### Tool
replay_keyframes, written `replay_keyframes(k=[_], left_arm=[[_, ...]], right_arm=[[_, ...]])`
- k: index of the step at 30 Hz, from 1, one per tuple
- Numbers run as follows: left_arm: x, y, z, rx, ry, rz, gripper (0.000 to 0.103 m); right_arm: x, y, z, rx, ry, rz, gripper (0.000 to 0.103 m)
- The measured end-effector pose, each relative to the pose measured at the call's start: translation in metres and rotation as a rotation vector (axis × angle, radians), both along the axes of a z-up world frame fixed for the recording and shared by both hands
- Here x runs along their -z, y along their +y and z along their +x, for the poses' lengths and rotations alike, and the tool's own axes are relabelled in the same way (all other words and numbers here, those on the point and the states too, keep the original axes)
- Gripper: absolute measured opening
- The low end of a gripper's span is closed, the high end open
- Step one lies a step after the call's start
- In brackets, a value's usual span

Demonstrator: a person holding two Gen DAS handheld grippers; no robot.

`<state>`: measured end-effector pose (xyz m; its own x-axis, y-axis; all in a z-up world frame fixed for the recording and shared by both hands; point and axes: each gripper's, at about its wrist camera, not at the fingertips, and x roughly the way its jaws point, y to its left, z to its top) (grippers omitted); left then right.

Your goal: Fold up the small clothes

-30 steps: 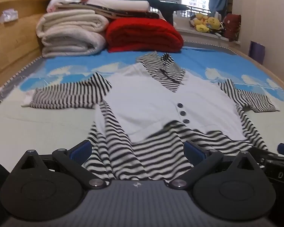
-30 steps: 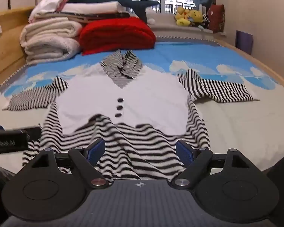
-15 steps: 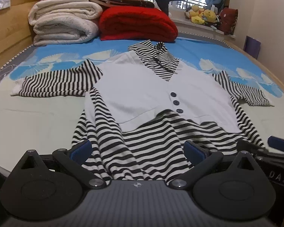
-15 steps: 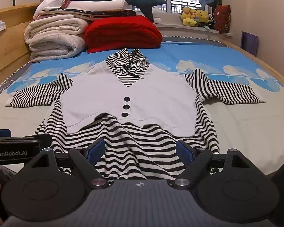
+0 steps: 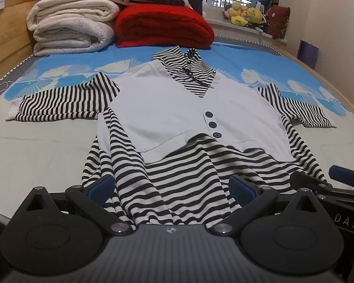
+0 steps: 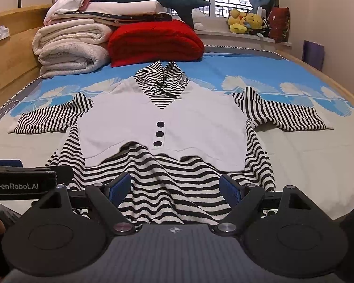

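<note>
A small striped dress [image 5: 177,122] [image 6: 162,127] with a white vest front and three dark buttons lies flat, face up, on the bed, its sleeves spread to both sides. My left gripper [image 5: 171,187] hovers open over the left part of the striped hem, nothing between its blue pads. My right gripper [image 6: 175,186] is open too, above the right part of the hem. In the left wrist view the right gripper's body [image 5: 342,184] shows at the right edge. The left gripper's body [image 6: 23,179] shows at the left edge of the right wrist view.
The bed sheet [image 5: 35,146] is pale near me and blue with white fans farther off. Folded white blankets [image 6: 70,47] and a red blanket [image 6: 153,42] are stacked at the head. A wooden bed frame [image 6: 9,66] runs along the left. Plush toys [image 6: 245,21] sit on the windowsill.
Both views have tilted down a little and the dress sits lower and closer in them. Both grippers stay open over the hem.
</note>
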<state>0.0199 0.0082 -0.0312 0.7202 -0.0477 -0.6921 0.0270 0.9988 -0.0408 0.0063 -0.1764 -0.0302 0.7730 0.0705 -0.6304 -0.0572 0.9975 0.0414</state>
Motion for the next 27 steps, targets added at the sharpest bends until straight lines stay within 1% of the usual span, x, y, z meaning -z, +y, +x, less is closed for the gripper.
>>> replay_keyframes(k=[27], left_arm=[[0.0013,0.0014,0.0008,-0.009,0.014,-0.001,0.103]], right_arm=[[-0.0007,0.0021,-0.0008,-0.012,-0.010,-0.002,0.083]])
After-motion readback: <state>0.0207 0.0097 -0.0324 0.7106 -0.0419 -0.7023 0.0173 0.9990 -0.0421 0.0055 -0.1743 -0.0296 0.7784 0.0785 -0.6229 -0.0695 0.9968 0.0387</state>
